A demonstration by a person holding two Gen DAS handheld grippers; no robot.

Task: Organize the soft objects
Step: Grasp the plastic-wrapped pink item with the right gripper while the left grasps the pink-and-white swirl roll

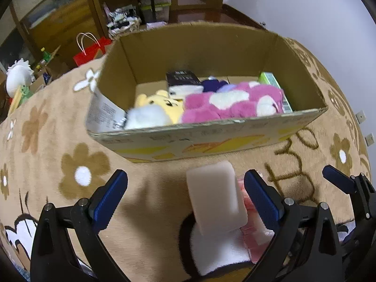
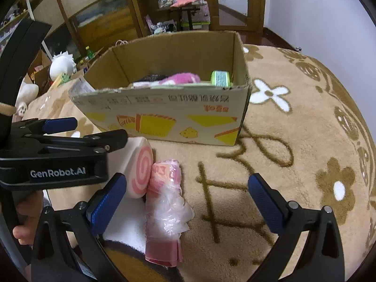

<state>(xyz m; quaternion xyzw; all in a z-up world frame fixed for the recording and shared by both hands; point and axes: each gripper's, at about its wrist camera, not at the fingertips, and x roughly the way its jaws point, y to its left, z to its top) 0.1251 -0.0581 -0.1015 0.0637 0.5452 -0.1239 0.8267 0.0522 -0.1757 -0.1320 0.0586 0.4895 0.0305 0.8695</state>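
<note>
A white foam roll with a pink swirl on its end (image 1: 216, 197) (image 2: 141, 169) lies on the beige blanket in front of the cardboard box (image 1: 211, 138) (image 2: 164, 108). My left gripper (image 1: 186, 195) (image 2: 94, 131) stands open around the roll, which sits nearer its right finger. A pink packet in clear plastic (image 2: 164, 199) (image 1: 255, 239) lies just right of the roll, inside my open right gripper (image 2: 186, 202) near its left finger. The box holds a pink plush (image 1: 230, 105), a yellow bear plush (image 1: 162, 105), a white plush (image 1: 145, 117) and a green carton (image 1: 272, 82).
The flower-patterned blanket (image 2: 293, 164) stretches bare to the right of the box. A red paper bag (image 1: 89, 51) and a white plush (image 1: 18, 75) sit beyond its far left edge. Wooden shelving (image 2: 152, 7) stands behind. A hand (image 2: 23, 225) holds the left gripper.
</note>
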